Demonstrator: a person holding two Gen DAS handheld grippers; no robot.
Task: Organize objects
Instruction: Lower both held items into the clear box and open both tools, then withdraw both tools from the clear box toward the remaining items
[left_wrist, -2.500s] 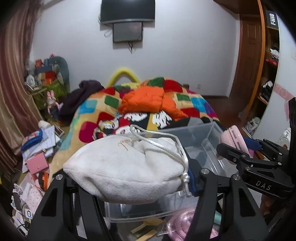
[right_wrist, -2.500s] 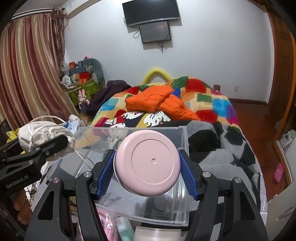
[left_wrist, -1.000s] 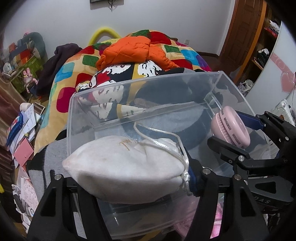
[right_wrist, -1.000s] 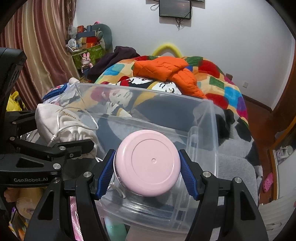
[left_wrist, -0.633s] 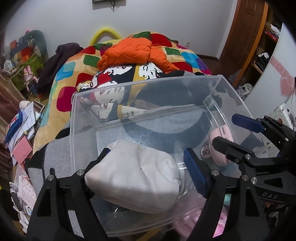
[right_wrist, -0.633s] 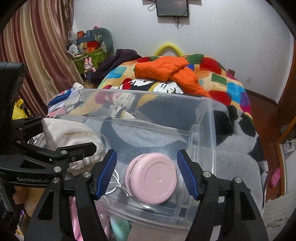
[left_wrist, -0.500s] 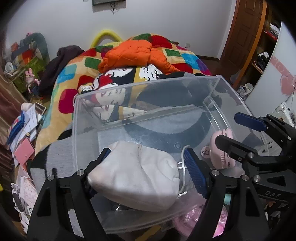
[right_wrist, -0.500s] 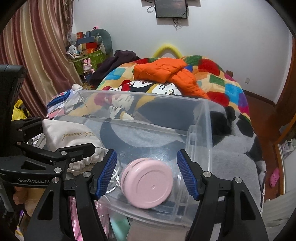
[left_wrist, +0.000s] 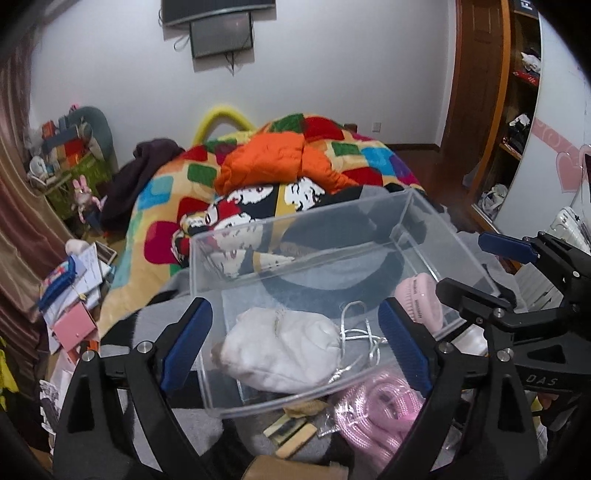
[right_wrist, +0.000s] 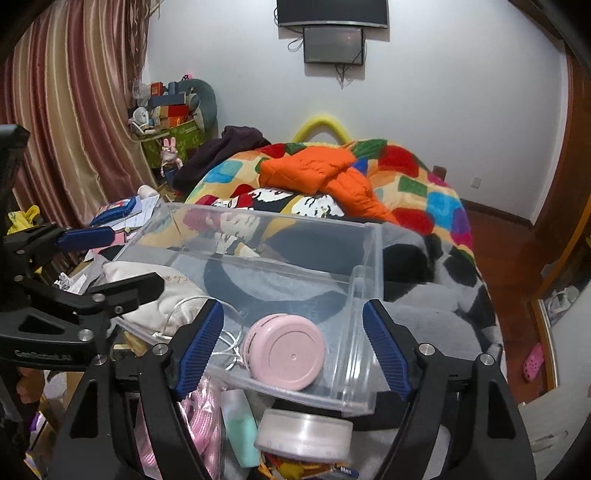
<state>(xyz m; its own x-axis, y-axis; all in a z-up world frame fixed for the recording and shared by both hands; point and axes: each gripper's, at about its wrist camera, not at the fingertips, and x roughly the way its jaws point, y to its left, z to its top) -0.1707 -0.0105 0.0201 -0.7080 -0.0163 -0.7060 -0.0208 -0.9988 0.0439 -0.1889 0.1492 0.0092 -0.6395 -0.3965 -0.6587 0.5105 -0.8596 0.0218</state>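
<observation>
A clear plastic bin (left_wrist: 303, 218) stands in front of both grippers on a grey blanket. A white drawstring pouch (left_wrist: 284, 350) lies on its floor at the near left, with its cord loose beside it. A pink round case (left_wrist: 419, 299) rests on its edge at the bin's near right. My left gripper (left_wrist: 294, 304) hangs above the bin's near wall. Its jaws are opening and nothing is between them. My right gripper (right_wrist: 293, 305) is above the pink case (right_wrist: 291, 358), clear of it, its jaws also opening. The pouch (right_wrist: 159, 299) lies partly behind the left gripper (right_wrist: 135, 256).
Under the bin's near edge lie a pink coiled cord (left_wrist: 376, 402), a teal bottle (right_wrist: 240, 432) and a round jar (right_wrist: 303, 432). Beyond the bin is a bed with a patchwork quilt (left_wrist: 166, 192) and an orange jacket (left_wrist: 280, 162). Papers and a pink box (left_wrist: 72, 325) litter the left.
Both grippers let go: the pouch and the pink case dropped into the bin. Both sets of jaws spread wider and drew back and up from the bin.
</observation>
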